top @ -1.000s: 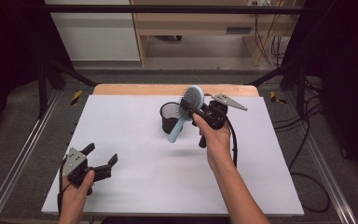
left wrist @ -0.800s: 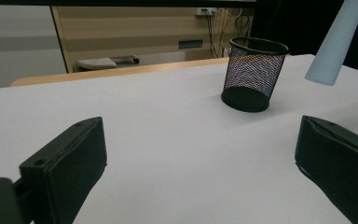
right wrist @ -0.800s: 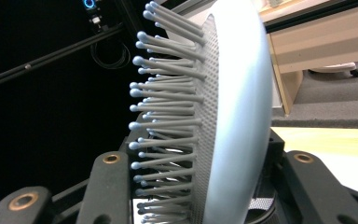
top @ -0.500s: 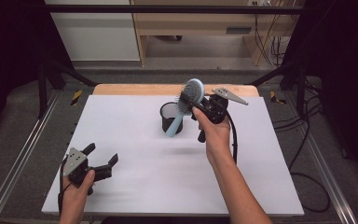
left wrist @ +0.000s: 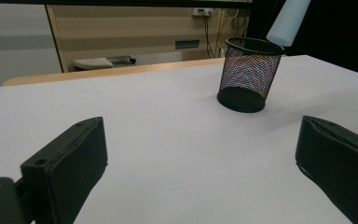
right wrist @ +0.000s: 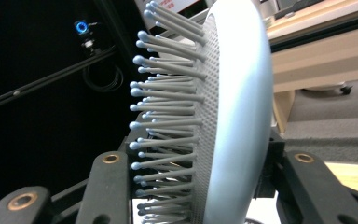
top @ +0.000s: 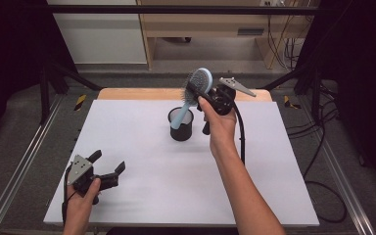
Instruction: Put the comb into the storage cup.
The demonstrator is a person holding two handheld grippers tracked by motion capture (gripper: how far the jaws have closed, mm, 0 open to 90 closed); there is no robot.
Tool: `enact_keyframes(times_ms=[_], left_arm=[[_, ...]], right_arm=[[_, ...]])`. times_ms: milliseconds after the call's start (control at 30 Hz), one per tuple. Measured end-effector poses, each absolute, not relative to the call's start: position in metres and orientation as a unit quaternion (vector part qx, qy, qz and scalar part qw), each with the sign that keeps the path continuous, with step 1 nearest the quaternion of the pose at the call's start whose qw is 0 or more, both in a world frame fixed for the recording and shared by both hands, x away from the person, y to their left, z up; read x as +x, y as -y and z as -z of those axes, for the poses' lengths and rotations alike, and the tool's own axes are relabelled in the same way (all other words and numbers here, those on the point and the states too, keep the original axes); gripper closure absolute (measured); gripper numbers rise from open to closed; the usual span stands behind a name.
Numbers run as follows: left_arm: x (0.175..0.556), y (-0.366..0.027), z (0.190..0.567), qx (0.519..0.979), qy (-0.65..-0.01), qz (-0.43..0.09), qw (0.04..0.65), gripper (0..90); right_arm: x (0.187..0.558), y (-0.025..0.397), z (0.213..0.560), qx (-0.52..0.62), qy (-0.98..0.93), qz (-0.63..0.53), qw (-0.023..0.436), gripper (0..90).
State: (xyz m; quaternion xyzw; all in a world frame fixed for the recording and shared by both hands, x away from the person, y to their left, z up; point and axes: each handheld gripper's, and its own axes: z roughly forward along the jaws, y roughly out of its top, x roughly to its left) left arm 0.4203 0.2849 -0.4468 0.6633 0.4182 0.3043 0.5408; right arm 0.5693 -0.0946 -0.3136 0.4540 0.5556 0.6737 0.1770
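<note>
My right gripper is shut on the head of a light blue hairbrush, held in the air above the back of the white table. The brush's handle slants down into the mouth of a black mesh cup standing upright at the table's back middle. In the right gripper view the brush head with its grey bristles sits clamped between the jaws. My left gripper rests open near the front left corner. Its view shows the mesh cup and the handle tip above the cup's rim.
A wooden strip runs along the table's far edge. Metal rails flank the table on the left, and cables trail on the floor at the right. A wooden shelf unit stands behind.
My right gripper has moved the hairbrush a little left and up, tilting the handle so its tip sits over the mesh cup. The left gripper stayed in place.
</note>
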Motion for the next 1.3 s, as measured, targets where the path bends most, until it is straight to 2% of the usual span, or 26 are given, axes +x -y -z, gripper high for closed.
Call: enact_keyframes(times_ms=[400, 1300], left_arm=[[0.420, -0.287, 0.446, 0.657, -0.423, -0.305, 0.544, 2.1], [0.421, -0.289, 0.446, 0.655, -0.425, -0.304, 0.546, 2.2]], right_arm=[[0.585, 0.090, 0.310, 0.461, -0.545, -0.674, 0.188, 53.3], [0.596, 0.097, 0.316, 0.470, -0.544, -0.662, 0.213, 53.0]])
